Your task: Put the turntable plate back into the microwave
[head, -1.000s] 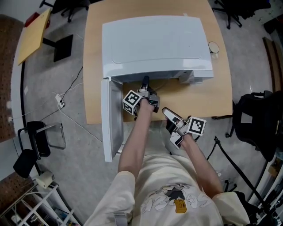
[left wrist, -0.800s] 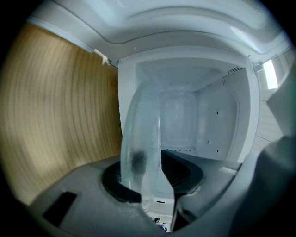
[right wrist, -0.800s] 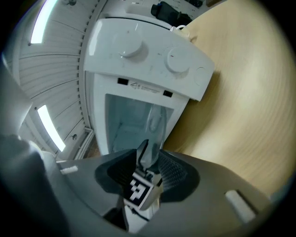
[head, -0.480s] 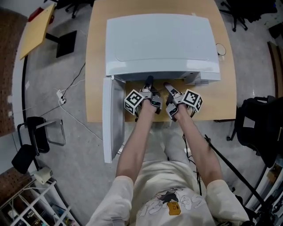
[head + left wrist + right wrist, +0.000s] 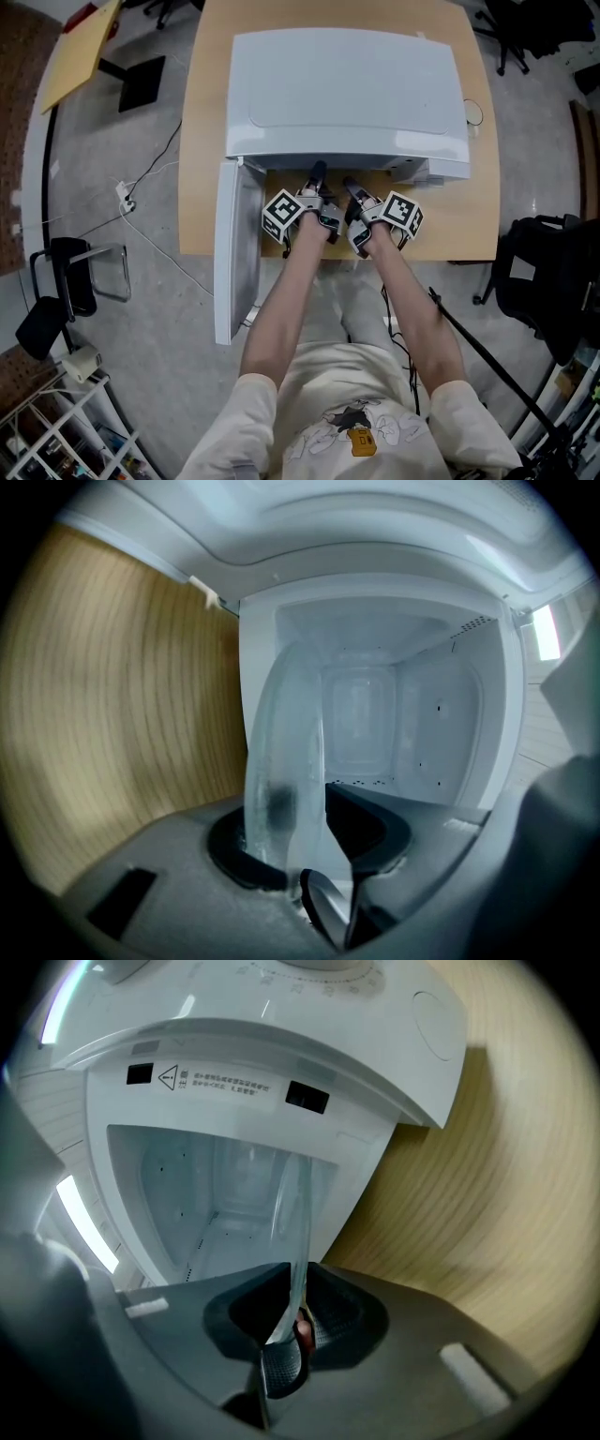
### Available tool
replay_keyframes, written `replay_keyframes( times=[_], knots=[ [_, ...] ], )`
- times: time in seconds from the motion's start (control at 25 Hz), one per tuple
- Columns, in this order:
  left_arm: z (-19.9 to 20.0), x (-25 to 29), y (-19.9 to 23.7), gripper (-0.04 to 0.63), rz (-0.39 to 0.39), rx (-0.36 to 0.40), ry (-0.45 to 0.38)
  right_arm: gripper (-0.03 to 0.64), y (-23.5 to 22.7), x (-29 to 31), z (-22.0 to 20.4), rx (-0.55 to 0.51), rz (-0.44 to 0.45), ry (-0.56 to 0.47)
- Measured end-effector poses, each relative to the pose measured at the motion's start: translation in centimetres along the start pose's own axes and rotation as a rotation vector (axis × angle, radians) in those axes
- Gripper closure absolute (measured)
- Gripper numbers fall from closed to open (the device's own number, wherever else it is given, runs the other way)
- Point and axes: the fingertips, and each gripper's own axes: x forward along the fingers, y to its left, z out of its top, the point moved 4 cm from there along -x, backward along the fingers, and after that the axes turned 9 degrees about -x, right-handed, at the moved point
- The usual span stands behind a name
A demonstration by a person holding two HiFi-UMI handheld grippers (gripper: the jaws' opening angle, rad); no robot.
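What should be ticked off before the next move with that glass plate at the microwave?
1. Microwave door open: ok, it is swung wide.
2. Left gripper grip: ok. Its jaws have just been closing and the turntable plate stands between the pads.
3. Right gripper grip: ok. Its jaws have just been closing and the plate's rim sits between them.
4. Plate lined up with the cavity: ok, the opening lies straight ahead in both gripper views.
5. Cavity floor free: cannot tell, the plate hides its middle.
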Motion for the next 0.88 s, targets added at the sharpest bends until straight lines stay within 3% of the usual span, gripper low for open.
replay_keyframes(
  times=[0.24,0.44,0.88],
  knots=[
    [-0.3,0.4,0.1,0.474,-0.012,-0.008,0.002,0.568,0.1,-0.1,0.6,0.026,0.015,-0.008],
    [-0.5,0.2,-0.4,0.429,-0.042,-0.008,0.019,0.572,0.1,-0.2,0.6,0.061,0.029,-0.022],
    [-2.1,-3.5,1.0,0.4,-0.019,-0.022,0.058,0.574,1.3,0.0,1.5,0.116,0.076,-0.054]
  ],
)
